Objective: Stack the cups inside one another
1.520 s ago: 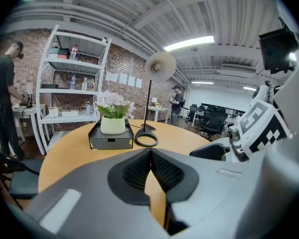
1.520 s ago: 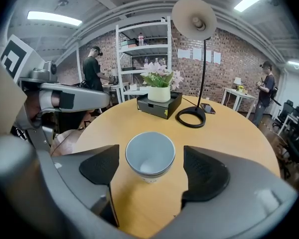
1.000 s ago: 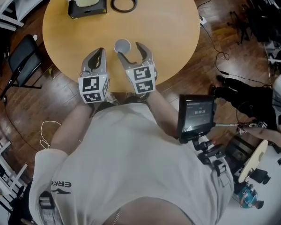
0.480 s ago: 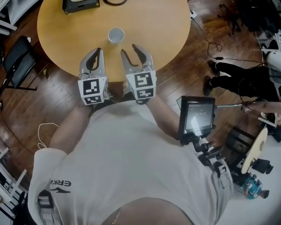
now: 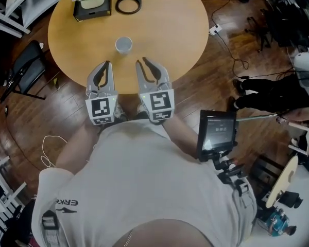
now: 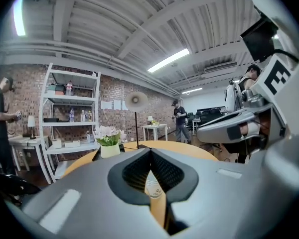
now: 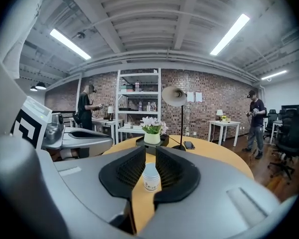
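Flower pot (image 5: 92, 1) on its black tray sits by the table's (image 5: 170, 30) far left edge. The left gripper (image 5: 107, 66) hovers over the near edge with its jaws pressed together at the tips and nothing in them. The cup stack (image 5: 123, 45) stands upright on the table, a bit left of the middle. It's just beyond both grippers and touches neither. A lamp (image 7: 174, 95) stands at the far edge. The right gripper (image 5: 144, 63) hangs beside the left one over the near edge. Its jaws have just been closing, so there's only a thin gap left and nothing between them.
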A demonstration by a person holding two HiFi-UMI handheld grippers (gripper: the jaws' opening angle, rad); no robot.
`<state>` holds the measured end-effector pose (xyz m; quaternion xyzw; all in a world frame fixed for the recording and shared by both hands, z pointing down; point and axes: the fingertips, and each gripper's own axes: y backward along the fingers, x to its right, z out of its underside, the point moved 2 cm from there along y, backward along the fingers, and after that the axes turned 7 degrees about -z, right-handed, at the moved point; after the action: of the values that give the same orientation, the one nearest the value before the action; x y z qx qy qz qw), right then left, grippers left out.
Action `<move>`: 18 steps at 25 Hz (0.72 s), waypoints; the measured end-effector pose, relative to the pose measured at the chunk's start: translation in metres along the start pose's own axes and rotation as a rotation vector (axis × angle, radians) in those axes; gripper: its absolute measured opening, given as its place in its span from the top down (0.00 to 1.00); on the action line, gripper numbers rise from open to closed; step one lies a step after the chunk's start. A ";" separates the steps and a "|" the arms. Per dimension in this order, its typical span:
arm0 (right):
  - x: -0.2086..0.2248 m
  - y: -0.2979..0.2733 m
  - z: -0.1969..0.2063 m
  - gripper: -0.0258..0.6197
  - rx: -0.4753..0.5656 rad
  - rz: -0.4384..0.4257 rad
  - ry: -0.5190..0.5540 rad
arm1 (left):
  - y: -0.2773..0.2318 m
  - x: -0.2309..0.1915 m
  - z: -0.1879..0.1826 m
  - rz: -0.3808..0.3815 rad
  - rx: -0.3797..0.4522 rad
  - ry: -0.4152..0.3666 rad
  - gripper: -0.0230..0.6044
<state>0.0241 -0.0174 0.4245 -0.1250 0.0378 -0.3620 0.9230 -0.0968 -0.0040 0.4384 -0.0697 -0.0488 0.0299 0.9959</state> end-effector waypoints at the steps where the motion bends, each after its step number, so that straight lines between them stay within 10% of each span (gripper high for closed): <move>1: 0.002 0.006 -0.002 0.85 0.009 -0.009 -0.001 | 0.003 0.005 -0.004 -0.009 0.006 -0.003 0.96; 18: -0.031 0.078 -0.021 0.94 0.098 -0.071 -0.030 | 0.088 0.021 -0.042 -0.036 0.116 0.049 0.96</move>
<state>0.0494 0.0551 0.3837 -0.0861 0.0017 -0.3940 0.9151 -0.0761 0.0786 0.3866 -0.0114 -0.0240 0.0132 0.9996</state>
